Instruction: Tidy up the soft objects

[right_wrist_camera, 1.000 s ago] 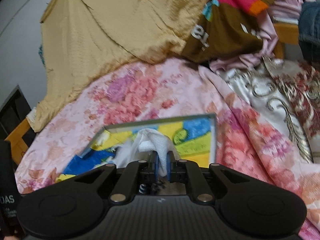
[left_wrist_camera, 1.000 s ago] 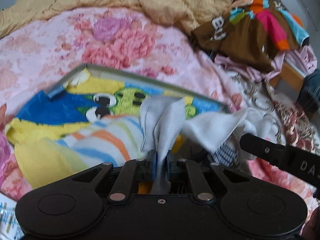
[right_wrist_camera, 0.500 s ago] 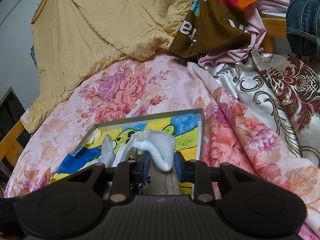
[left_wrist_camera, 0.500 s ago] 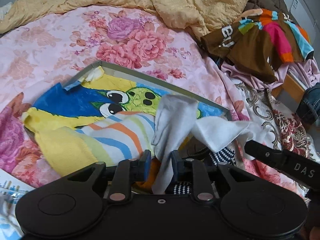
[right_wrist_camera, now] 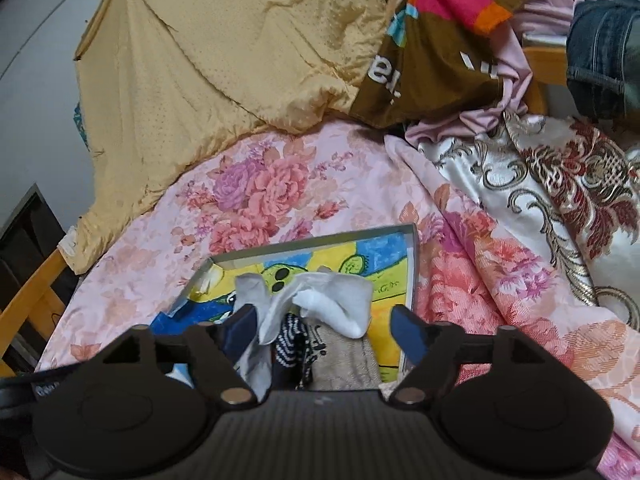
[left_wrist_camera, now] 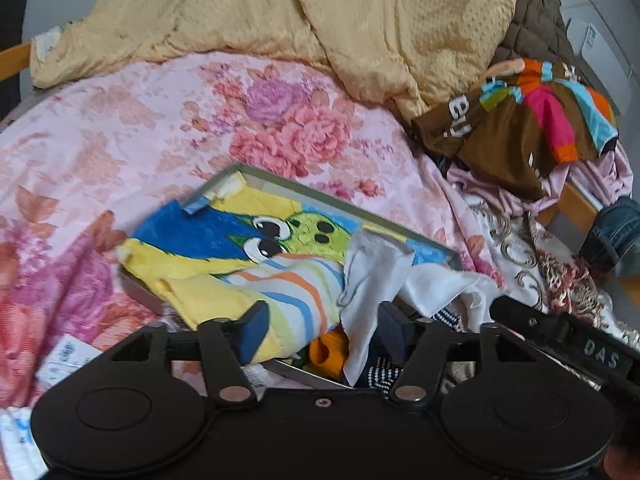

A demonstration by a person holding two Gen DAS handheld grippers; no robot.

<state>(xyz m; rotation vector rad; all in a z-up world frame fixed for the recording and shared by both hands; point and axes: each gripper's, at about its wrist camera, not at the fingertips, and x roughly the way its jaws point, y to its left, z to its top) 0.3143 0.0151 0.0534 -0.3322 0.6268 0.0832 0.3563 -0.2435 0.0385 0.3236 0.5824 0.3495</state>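
Left gripper (left_wrist_camera: 322, 330) and right gripper (right_wrist_camera: 323, 330): fingers apart, just opened, unclamped. White sock (right_wrist_camera: 336, 300) lies loose between them, in the tray (right_wrist_camera: 312, 240).

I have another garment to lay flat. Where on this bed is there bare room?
Free: the pink floral bedspread between the shallow grey box and the crumpled tan quilt, and left of the box. Crowded: the box itself, heaped with a white cloth and a striped towel, and the right edge, under the brown multicoloured garment.
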